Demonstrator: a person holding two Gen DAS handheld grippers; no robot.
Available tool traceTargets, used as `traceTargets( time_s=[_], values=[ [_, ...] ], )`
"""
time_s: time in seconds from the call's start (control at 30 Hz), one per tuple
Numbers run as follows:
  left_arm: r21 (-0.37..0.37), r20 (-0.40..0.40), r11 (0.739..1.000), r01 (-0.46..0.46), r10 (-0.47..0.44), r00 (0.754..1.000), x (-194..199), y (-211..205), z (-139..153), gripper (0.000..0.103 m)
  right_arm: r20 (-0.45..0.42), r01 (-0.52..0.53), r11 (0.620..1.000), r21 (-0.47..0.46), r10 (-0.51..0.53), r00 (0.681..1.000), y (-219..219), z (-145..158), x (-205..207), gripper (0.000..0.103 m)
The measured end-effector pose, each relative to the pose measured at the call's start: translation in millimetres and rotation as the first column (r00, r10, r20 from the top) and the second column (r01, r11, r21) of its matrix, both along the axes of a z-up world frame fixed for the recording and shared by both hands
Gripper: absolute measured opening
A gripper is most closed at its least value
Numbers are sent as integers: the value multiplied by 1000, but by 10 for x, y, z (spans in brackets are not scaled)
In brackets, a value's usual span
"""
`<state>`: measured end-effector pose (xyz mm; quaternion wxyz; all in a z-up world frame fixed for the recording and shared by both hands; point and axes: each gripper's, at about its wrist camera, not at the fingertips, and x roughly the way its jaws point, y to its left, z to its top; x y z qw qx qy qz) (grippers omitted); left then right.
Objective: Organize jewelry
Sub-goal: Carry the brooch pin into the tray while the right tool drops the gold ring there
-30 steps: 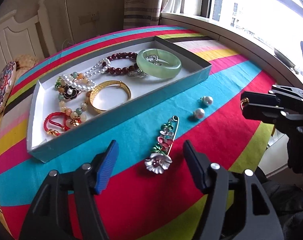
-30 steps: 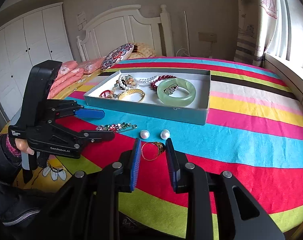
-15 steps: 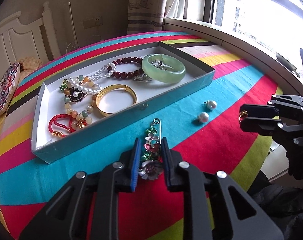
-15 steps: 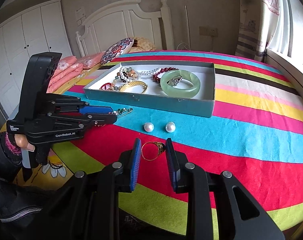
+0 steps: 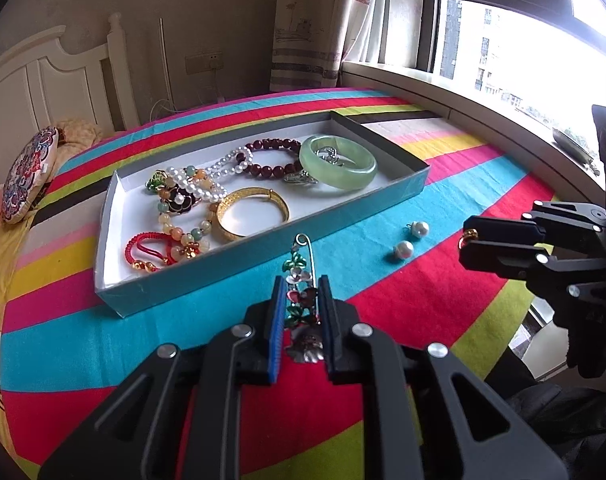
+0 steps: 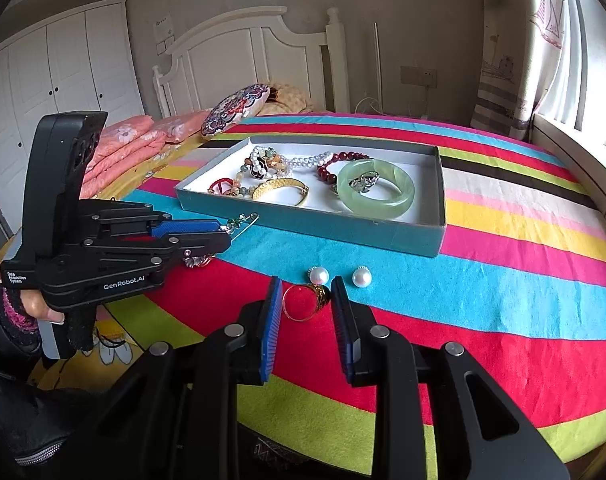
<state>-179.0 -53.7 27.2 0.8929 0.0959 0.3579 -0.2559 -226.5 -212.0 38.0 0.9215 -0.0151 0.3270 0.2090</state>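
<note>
— Lettering on the left hand-held gripper [image 6: 207, 236]?
— "GenRobot.AI" on its side, and a small white label too fine to read; its jaws are closing on the flower brooch [image 5: 301, 304], near the teal box [image 5: 263, 248]'s near wall.
— Right hand-held gripper [image 6: 307, 304]?
— Clamped on the gold ring [image 6: 303, 302], near two pearl earrings [image 6: 319, 275]; all above the striped bed [image 6: 483, 320].

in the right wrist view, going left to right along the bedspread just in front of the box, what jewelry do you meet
flower brooch pin in the left tool → gold ring between the right tool's fingers → first pearl earring → second pearl earring
</note>
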Motion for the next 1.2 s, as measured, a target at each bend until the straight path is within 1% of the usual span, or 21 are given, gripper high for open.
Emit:
traceTargets(
  time_s=[0.1, 0.23, 0.37, 0.53, 0.7, 0.8, 0.97, 1.2],
  values=[
    [-17, 4, 1000, -7, 7, 1000, -6, 43, 17, 15, 6, -6, 1000, -1, 6, 1000, 23, 35, 7, 26],
    [-34, 29, 999, -14, 15, 999, -51, 110, 115, 15, 20, -11, 1000, -7, 11, 1000, 48, 94, -1, 26],
    [-63, 73, 998, -29, 33, 997, -102, 189, 283, 15, 44, -8, 1000, -8, 9, 999, 46, 178, 17, 26],
    [-96, 96, 994, -44, 54, 994, -17, 274, 457, 15, 78, -15, 1000, -26, 17, 997, 98, 336, 144, 26],
    [-108, 98, 993, -47, 58, 994, 159, 307, 549, 15, 108, -26, 999, -37, 30, 994, 153, 466, 361, 26],
    [-112, 89, 993, -41, 51, 995, 296, 279, 574, 15, 101, -26, 999, -28, 28, 995, 144, 498, 548, 26],
    [-116, 71, 993, -28, 37, 997, 495, 158, 560, 15, 95, -9, 998, -60, 15, 995, 122, 526, 831, 26],
    [-154, 28, 988, -24, 28, 999, 731, -10, 525, 15, 70, 25, 996, -87, -19, 997, 43, 522, 1280, 26]
  ],
)
